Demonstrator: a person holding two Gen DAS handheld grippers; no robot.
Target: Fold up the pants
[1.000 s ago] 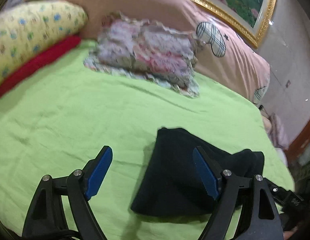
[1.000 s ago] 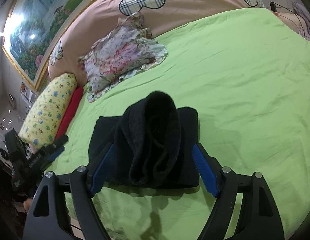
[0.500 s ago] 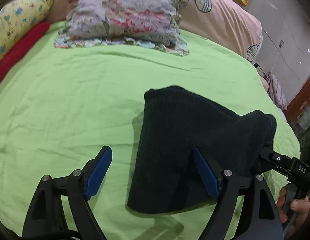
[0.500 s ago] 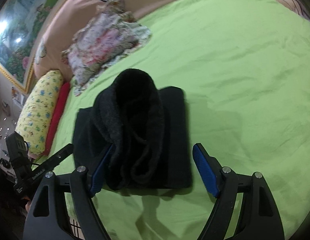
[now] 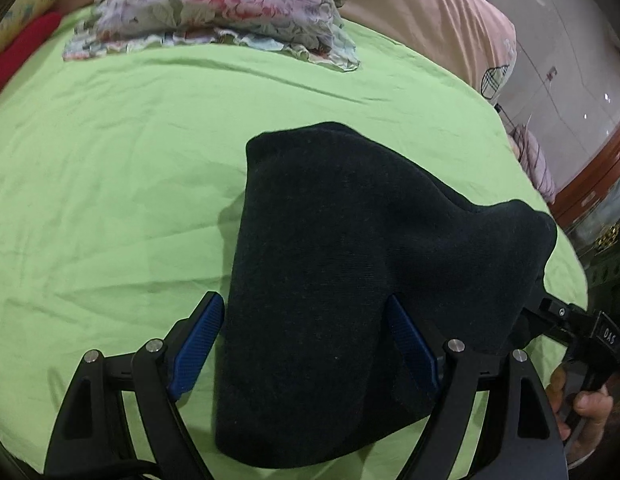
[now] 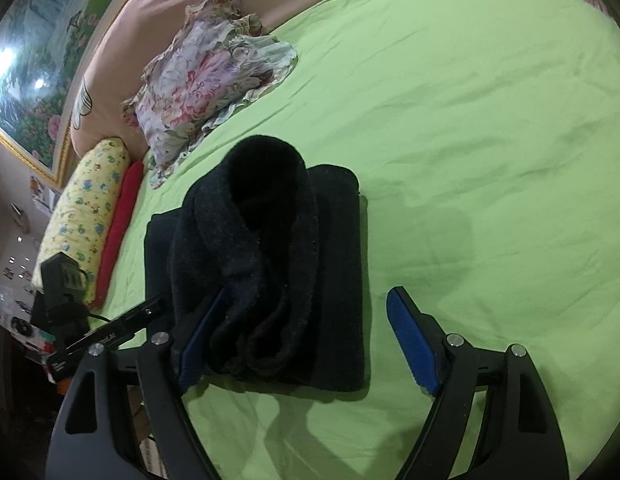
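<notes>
Black knit fabric, the folded pants [image 5: 349,280], is seen lying on the green bed sheet [image 5: 110,180] near the front edge of the bed, with a thick rolled end of the cloth raised above the flat folded layers in the right wrist view [image 6: 266,248]. The left gripper [image 5: 306,340] is held spread wide over the near part of the pants; its blue fingers [image 5: 198,340] stand apart, one over the bare sheet just beside the cloth's edge and the other over the cloth, and nothing is pinched between them. The right gripper [image 6: 306,340] is likewise held wide; one of its fingers [image 6: 413,348] is seen over the bare sheet, well clear of the fabric, while the other is partly hidden behind the raised roll, so whether that finger touches the cloth cannot be told, but no grasp is made. A hand [image 5: 585,408] is seen at the lower right edge of the left wrist view, wrapped around the other gripper's handle. A floral cushion [image 6: 202,80] is set at the head of the bed, well apart from the pants, and a yellow patterned pillow [image 6: 86,208] with a red roll [image 6: 118,232] beside it is seen along the bed's side.
</notes>
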